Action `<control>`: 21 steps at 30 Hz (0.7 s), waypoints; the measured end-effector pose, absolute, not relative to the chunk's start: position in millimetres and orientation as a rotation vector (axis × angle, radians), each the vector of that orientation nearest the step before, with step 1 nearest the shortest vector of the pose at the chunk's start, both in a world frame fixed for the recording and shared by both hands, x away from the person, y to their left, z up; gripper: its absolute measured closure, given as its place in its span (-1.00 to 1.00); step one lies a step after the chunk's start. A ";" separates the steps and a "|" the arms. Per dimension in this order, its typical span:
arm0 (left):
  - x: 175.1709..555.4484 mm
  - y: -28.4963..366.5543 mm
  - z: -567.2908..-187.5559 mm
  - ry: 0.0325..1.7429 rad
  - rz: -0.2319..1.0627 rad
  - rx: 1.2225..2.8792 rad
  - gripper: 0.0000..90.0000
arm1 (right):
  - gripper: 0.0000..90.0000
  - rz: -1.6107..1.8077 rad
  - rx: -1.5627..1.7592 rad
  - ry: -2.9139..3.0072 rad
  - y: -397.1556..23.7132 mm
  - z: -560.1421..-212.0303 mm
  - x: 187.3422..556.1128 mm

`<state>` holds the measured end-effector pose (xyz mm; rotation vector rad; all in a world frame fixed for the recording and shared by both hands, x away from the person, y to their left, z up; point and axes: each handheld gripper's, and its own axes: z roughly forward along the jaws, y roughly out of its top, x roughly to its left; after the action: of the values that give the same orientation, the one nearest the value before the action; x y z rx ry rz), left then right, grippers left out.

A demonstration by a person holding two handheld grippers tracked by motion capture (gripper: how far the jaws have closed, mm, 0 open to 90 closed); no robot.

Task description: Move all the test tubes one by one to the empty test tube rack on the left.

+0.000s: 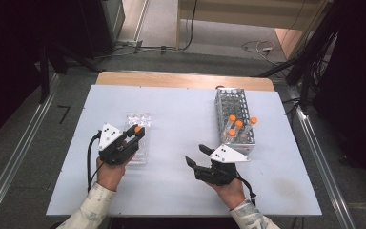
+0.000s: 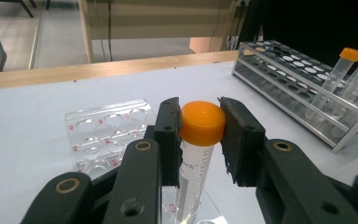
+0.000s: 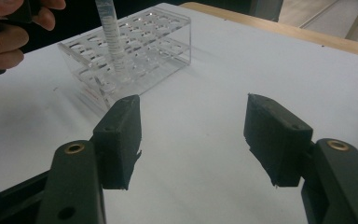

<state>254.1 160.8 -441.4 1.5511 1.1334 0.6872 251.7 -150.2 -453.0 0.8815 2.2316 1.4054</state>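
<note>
Orange-capped tube clamped upright in the left gripper — both pads press on the cap, the clear graduated body hanging below. Tube sits over the near end of the clear acrylic rack on the white table; in the right gripper view its lower end reaches down into the rack's wells, whether it touches bottom I cannot tell. Right gripper hovers over bare table near the rack, jaws spread wide, nothing between them. Metal wire rack stands at the table's right side, holding 4 more orange-capped tubes at its near end — well apart from the acrylic rack
</note>
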 end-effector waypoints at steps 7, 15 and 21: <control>253.1 158.0 -446.5 1.131 0.685 1.580 0.52 | -0.22 1.401 0.877 2.233 -150.3 -453.1 251.4; 254.4 157.2 -453.1 1.147 0.667 1.599 0.51 | -0.22 1.402 0.875 2.230 -151.3 -453.1 251.3; 254.5 157.2 -454.7 1.148 0.644 1.601 0.43 | -0.22 1.402 0.882 2.233 -151.6 -454.0 251.4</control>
<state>254.5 157.2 -454.7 1.6013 1.1484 0.6445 251.4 -151.6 -454.0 0.8823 2.2325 1.4016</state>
